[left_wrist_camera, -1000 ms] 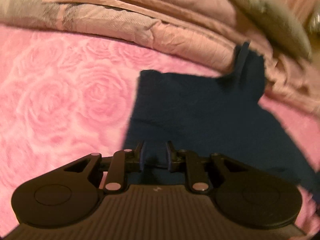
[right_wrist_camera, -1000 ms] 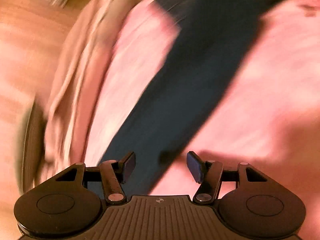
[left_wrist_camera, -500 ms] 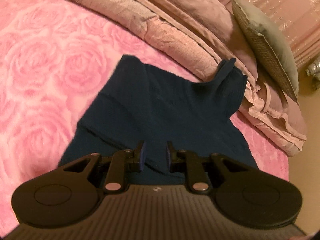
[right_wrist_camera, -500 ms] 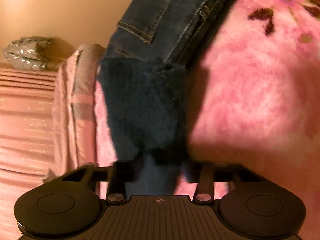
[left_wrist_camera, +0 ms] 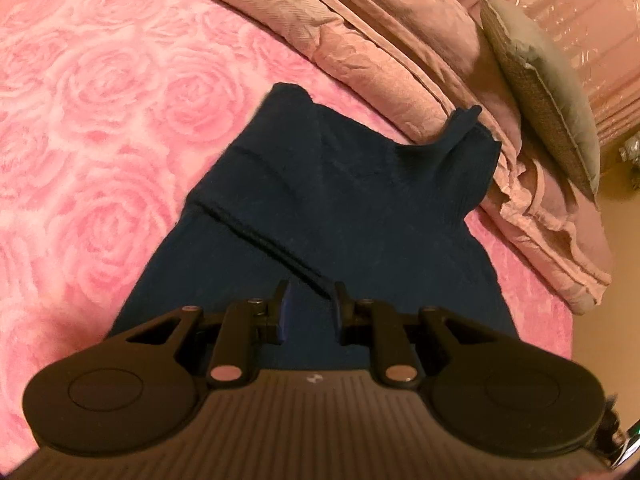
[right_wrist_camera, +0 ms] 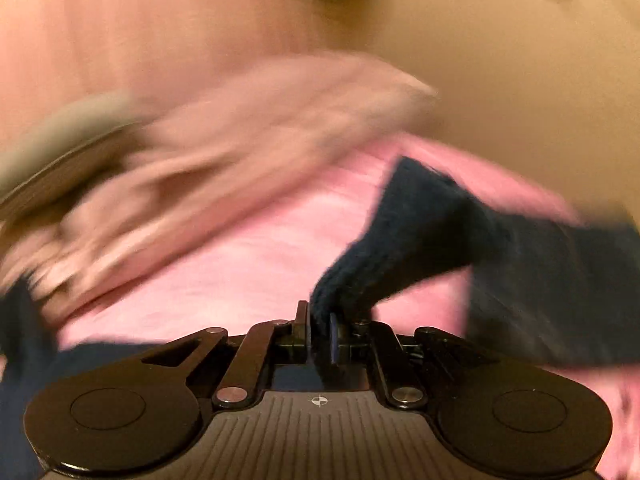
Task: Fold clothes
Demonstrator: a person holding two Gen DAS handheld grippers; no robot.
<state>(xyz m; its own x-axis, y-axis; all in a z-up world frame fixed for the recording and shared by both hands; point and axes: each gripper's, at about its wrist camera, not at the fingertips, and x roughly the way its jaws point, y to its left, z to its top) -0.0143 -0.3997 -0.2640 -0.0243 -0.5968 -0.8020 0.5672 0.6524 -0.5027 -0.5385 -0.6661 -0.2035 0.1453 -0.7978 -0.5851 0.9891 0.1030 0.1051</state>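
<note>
The navy knit sweater point(left_wrist_camera: 352, 208) lies on the pink rose blanket point(left_wrist_camera: 88, 128), toward twelve o'clock from the left claw point(left_wrist_camera: 309, 312), whose parted jaws straddle a fold. The right claw point(right_wrist_camera: 319, 334) is clenched on a sleeve. Soft, limp, light; best pinched at edges.

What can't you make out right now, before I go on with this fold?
- Left wrist view: the near hem of the navy sweater is hidden behind the left hand-held gripper.
- Right wrist view: motion blur smears the pink blanket and bedding; which part of the sweater the right hand-held gripper pinches is unclear.
</note>
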